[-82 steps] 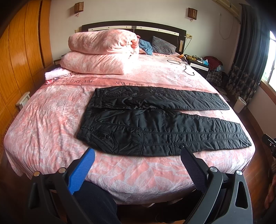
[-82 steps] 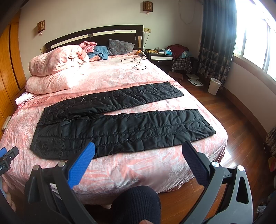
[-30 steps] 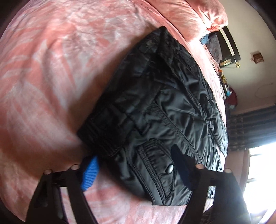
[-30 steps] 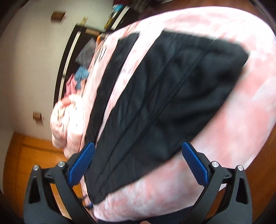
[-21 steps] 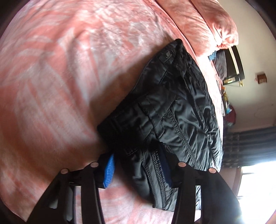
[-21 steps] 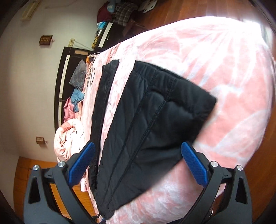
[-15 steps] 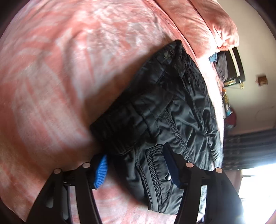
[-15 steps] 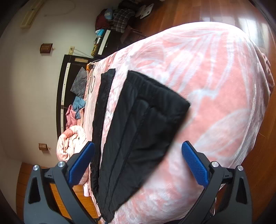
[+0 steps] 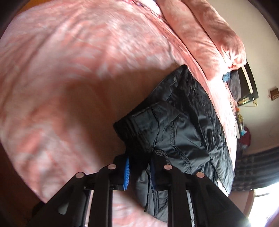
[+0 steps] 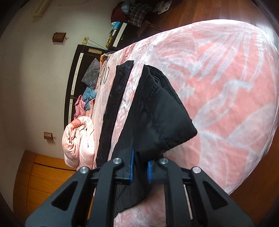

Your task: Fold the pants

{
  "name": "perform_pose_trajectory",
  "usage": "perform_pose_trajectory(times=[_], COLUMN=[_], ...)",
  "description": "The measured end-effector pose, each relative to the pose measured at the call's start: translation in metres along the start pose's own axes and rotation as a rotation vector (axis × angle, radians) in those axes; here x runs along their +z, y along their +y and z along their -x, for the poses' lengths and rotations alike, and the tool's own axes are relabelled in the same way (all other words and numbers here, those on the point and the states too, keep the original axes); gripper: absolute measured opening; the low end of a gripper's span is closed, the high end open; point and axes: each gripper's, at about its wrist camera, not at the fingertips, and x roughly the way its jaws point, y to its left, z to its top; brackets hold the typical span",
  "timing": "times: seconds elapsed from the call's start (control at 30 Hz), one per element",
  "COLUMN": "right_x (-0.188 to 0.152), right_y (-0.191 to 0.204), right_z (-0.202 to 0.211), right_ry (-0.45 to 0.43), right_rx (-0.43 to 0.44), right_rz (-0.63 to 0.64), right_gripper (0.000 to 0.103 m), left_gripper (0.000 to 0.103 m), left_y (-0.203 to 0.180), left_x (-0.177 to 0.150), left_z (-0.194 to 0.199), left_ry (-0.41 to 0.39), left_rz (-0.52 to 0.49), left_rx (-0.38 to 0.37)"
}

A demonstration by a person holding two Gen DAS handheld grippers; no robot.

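Black padded pants [image 9: 183, 131] lie on the pink bed [image 9: 69, 69]. In the left wrist view my left gripper [image 9: 139, 164] has its jaws closing tight on the near corner of the waistband, which is bunched between the blue pads [image 9: 127, 171] and lifted off the cover. In the right wrist view my right gripper [image 10: 140, 162] has its jaws closing on the cuff end of the near pants leg [image 10: 162, 118], pads pressing on the fabric, the cuff raised and curled. The far leg [image 10: 115, 97] lies flat along the bed.
A rolled pink quilt [image 10: 76, 139] and pillows sit by the dark headboard [image 10: 73, 75]. A cluttered nightstand [image 10: 118, 33] stands beside the bed, over wooden floor [image 10: 200, 12]. A wooden wardrobe [image 10: 38, 174] lines the far side. Bare pink cover [image 10: 226, 96] spreads around the pants.
Both grippers went from open over the pants to shut on the fabric. The left has lifted the waistband corner; the right has raised the cuff of the near leg.
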Motion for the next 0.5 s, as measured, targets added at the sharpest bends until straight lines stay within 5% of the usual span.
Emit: perform_pose_trajectory(times=[0.13,0.2,0.27,0.33,0.43,0.5], right_x=[-0.006,-0.002,0.008,0.021,0.05,0.071], right_y=[-0.018,-0.027,-0.018,0.0,0.028,0.052], right_z=[-0.03,-0.033,-0.02,0.002,0.025,0.026], right_ry=[0.103,0.149,0.162,0.119,0.065,0.042], right_rx=[-0.142,-0.144,-0.162,-0.241,-0.349,-0.34], right_rz=[0.024,0.008,0.035,0.116,0.233,0.291], right_gripper=[0.018,0.018,0.029,0.054,0.063,0.077], left_gripper=[0.024,0.03,0.047,0.078,0.089,0.096], left_y=[0.029,0.035,0.033,0.02,-0.02,-0.056], left_x=[0.01,0.011,0.016,0.027,0.065,0.096], left_z=[-0.023,-0.024,-0.012,0.012,0.026,0.015], left_ry=[0.074,0.095,0.095,0.007,-0.07,-0.054], left_rz=[0.037,0.049,0.037,-0.04,-0.222,-0.327], left_rx=[0.031,0.008,0.014,0.096,0.138,0.079])
